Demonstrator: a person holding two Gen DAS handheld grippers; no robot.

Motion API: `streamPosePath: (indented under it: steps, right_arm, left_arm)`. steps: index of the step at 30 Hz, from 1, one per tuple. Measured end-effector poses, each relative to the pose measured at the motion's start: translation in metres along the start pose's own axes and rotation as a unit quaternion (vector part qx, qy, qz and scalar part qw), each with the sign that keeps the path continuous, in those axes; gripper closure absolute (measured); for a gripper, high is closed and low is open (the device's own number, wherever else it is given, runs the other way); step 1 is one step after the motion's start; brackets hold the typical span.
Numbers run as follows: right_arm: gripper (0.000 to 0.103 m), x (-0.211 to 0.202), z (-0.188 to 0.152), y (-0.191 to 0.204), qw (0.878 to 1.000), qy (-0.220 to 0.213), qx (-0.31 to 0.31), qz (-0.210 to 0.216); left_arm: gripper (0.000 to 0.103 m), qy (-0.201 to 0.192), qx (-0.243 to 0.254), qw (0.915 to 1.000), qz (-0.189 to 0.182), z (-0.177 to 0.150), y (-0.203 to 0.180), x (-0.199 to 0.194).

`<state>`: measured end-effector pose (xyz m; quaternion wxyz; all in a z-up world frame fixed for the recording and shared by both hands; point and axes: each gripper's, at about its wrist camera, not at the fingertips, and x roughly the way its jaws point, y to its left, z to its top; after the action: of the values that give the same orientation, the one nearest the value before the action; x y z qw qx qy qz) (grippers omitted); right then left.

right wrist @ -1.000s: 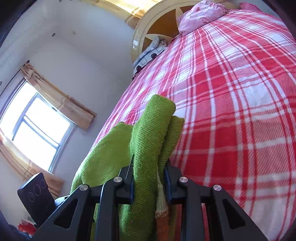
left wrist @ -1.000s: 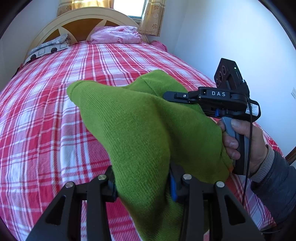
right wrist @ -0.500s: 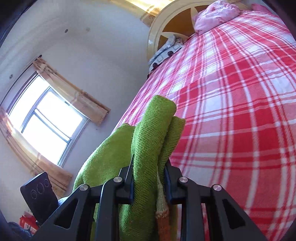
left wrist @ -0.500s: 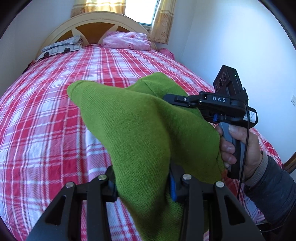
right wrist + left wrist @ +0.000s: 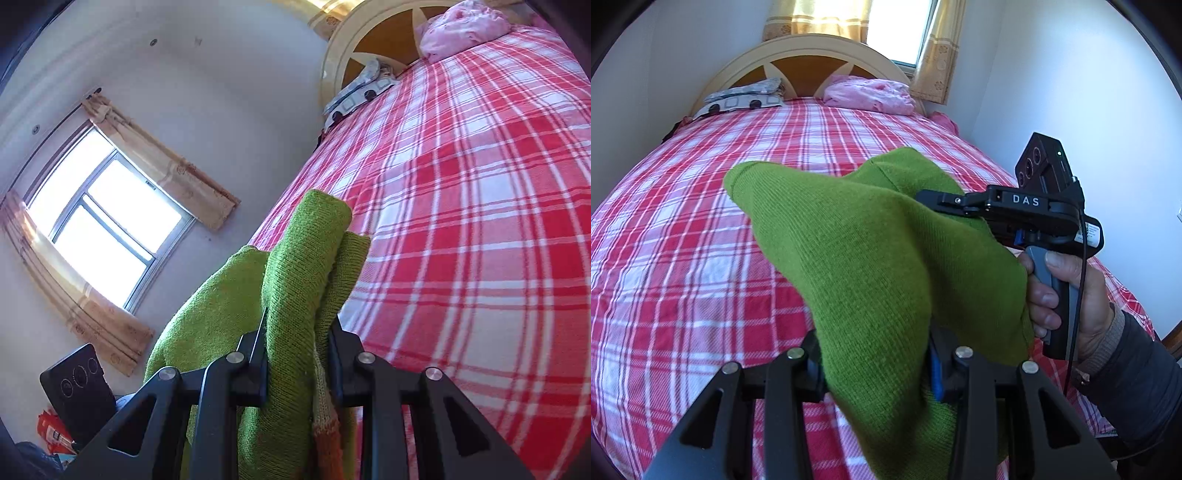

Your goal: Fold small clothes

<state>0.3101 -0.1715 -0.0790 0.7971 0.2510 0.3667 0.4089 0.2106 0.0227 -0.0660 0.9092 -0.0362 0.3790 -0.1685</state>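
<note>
Red-and-white plaid bedding (image 5: 683,258) stretches below us toward a cream wooden headboard (image 5: 798,55) while we hold a green knitted garment (image 5: 871,266) in the air above it. Our left gripper (image 5: 875,365) and right gripper (image 5: 297,354) each stand partly closed, pinching a thick bunch of the knit. We judge the garment soft, light, limp and stretchy, so it droops between the grips; edges or corners suit a hold best, though which part we have is hard to tell.
</note>
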Motion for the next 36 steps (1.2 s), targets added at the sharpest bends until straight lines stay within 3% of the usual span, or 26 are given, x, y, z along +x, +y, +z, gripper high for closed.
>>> streamPosePath:
  steps: [17, 36]
  right_arm:
    - [0.077, 0.068, -0.023, 0.057, 0.998, 0.042, -0.023, 0.039]
    - [0.077, 0.146, -0.040, 0.098, 0.991, 0.097, -0.035, 0.080]
  left_arm:
    - [0.062, -0.016, -0.027, 0.9985, 0.045, -0.036, 0.047, -0.048]
    - [0.062, -0.016, -0.064, 0.9936, 0.091, -0.064, 0.092, -0.075]
